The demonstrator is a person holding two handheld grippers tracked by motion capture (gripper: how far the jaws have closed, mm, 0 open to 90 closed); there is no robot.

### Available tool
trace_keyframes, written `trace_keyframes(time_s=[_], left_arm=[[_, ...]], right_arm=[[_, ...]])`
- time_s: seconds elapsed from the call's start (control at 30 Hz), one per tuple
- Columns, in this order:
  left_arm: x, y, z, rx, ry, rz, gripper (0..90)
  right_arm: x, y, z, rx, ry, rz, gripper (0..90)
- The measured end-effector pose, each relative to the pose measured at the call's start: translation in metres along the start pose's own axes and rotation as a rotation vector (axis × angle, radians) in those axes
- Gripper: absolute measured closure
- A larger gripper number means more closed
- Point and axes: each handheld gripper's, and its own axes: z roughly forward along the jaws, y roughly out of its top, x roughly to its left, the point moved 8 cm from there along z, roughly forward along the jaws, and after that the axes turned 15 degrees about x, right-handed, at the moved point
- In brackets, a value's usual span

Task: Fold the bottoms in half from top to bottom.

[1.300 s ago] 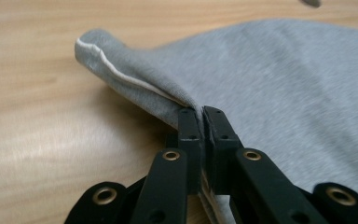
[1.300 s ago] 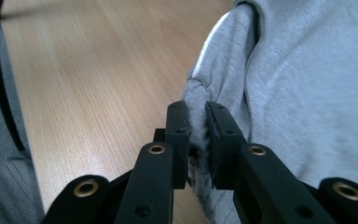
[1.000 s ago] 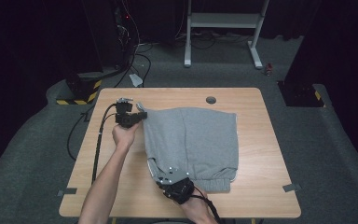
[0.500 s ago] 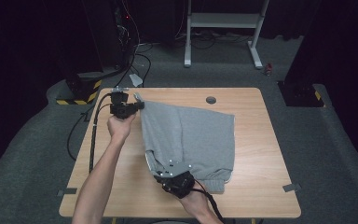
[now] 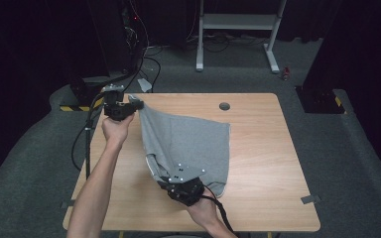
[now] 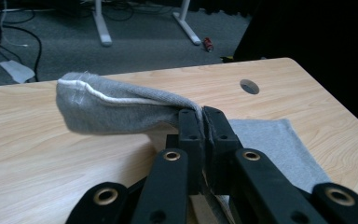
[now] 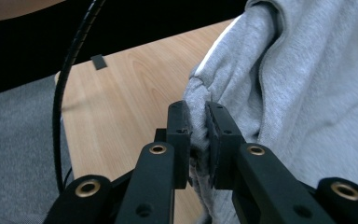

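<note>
Grey sweatshirt cloth (image 5: 188, 144) lies across the middle of the wooden desk (image 5: 263, 148), its left edge lifted off the wood. At the far left corner the left claw (image 5: 138, 104) is clamped tight on a hemmed corner of the garment, which folds over past its jaws. Nearer the person, the right claw (image 5: 172, 184) pinches the left edge at the near end, jaws closed on a bunched fold. To my eye the step in hand is raising that whole left side for a fold. Next, I'd judge, both claws need to carry the edge across to the right together, keeping it taut, then lower it square on the far side.
</note>
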Motion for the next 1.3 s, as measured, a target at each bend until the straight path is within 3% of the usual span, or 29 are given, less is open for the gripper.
trace_keyframes(time_s=[0.2,0.33,0.53,0.7,0.93,1.07,1.3], left_arm=[[-0.023,0.007,0.02,0.0,-0.018,0.05,86.4],[-0.034,0.014,0.027,0.006,-0.028,0.064,86.3],[-0.057,0.025,0.033,0.004,-0.04,0.121,86.3],[-0.064,0.026,0.039,-0.001,-0.054,0.118,86.3],[-0.084,0.026,0.053,-0.01,-0.089,0.144,86.4],[-0.09,0.026,0.064,0.013,-0.082,0.147,86.4],[-0.103,0.025,0.076,0.007,-0.077,0.183,86.2]], right_arm=[[-0.012,-0.018,-0.006,0.002,-0.024,0.05,80.8],[-0.018,-0.023,-0.009,-0.003,-0.033,0.077,80.7],[-0.025,-0.034,-0.017,-0.028,-0.039,0.126,80.8],[-0.026,-0.041,-0.019,-0.034,-0.046,0.139,80.8],[-0.032,-0.06,-0.026,-0.033,-0.072,0.187,80.7],[-0.036,-0.064,-0.03,-0.038,-0.082,0.208,80.7],[-0.042,-0.079,-0.034,-0.033,-0.1,0.236,80.6]])
